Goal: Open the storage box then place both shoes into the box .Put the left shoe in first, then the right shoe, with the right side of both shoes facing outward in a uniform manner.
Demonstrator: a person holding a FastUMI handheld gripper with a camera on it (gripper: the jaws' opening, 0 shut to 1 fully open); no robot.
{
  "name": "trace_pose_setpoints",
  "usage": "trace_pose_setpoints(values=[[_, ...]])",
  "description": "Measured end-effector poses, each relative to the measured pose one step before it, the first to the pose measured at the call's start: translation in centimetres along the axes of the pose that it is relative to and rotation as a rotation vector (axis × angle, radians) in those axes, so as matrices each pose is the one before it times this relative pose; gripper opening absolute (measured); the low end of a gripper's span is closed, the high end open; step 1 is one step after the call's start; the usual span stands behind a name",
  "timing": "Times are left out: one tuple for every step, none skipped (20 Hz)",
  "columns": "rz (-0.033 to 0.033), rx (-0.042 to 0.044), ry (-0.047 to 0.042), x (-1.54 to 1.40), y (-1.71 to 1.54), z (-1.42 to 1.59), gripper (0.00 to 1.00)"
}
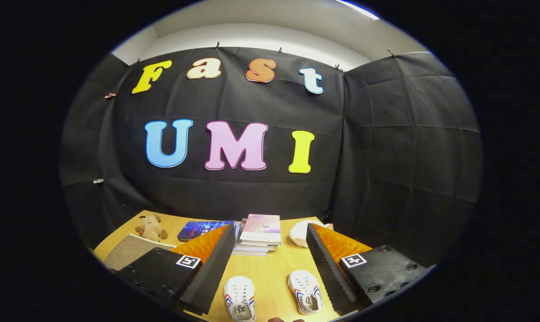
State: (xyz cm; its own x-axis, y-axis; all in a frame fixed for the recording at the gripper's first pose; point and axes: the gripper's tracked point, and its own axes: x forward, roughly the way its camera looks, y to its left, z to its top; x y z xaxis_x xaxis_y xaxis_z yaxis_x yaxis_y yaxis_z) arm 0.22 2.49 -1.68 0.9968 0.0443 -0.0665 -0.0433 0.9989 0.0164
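**Two small shoes between my fingers, nothing gripped yet**

My gripper [270,273] is spread wide with nothing in it, held above the wooden table [270,273]. Both shoes lie between the fingers, toes towards the wall: one shoe [239,298] close to my left finger, the other shoe [305,291] close to my right finger, bare table between them. Taking the gap's middle as the dial centre, they sit at about seven and five o'clock. I cannot say which is the left shoe from here.

They are small white lace-up canvas sneakers with red and blue stripes on the sides and pale rubber soles. I judge them light and soft in the upper, which would crush under a hard squeeze, while the sole edge and heel should be stiffer. I would pinch across the heel collar or the sides near the sole, not the laces, since the canvas should give fair friction.

I cannot pick out a storage box. At twelve o'clock, beyond the fingers, stands a stack of books [260,232]; at eleven a blue book [200,230] and a plush toy [151,227]; at one o'clock something white and crumpled [300,232].
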Motion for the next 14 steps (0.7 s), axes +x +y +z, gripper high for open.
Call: trace_pose_setpoints(values=[[0.01224, 0.00397, 0.00554, 0.219, 0.168, -0.105, 0.97], [0.01096, 0.00419, 0.00601, 0.188, 0.178, -0.057, 0.97], [0.01399, 0.00594, 0.01400, 0.328, 0.105, -0.167, 0.97], [0.02429, 0.00827, 0.02576, 0.325, 0.300, -0.357, 0.98], [0.02872, 0.00953, 0.02536, 0.416, 0.482, -0.437, 0.97], [0.02819, 0.01036, 0.02438, 0.319, 0.259, -0.334, 0.97], [0.02875, 0.01343, 0.01927, 0.372, 0.204, -0.236, 0.98], [0.04021, 0.02362, 0.02607, 0.442, 0.426, -0.430, 0.98], [0.03937, 0.02456, 0.02974, 0.380, 0.537, -0.583, 0.98], [0.04484, 0.02612, 0.03459, 0.249, 0.608, -0.754, 0.98], [0.05670, 0.02885, 0.03780, 0.604, 0.932, -0.887, 0.98], [0.04952, 0.02572, 0.03850, 0.388, 0.772, -1.081, 0.98], [0.04526, 0.02404, 0.04237, 0.454, 0.655, -1.150, 0.98], [0.04734, 0.02470, 0.04332, 0.384, 0.710, -1.242, 0.98]])
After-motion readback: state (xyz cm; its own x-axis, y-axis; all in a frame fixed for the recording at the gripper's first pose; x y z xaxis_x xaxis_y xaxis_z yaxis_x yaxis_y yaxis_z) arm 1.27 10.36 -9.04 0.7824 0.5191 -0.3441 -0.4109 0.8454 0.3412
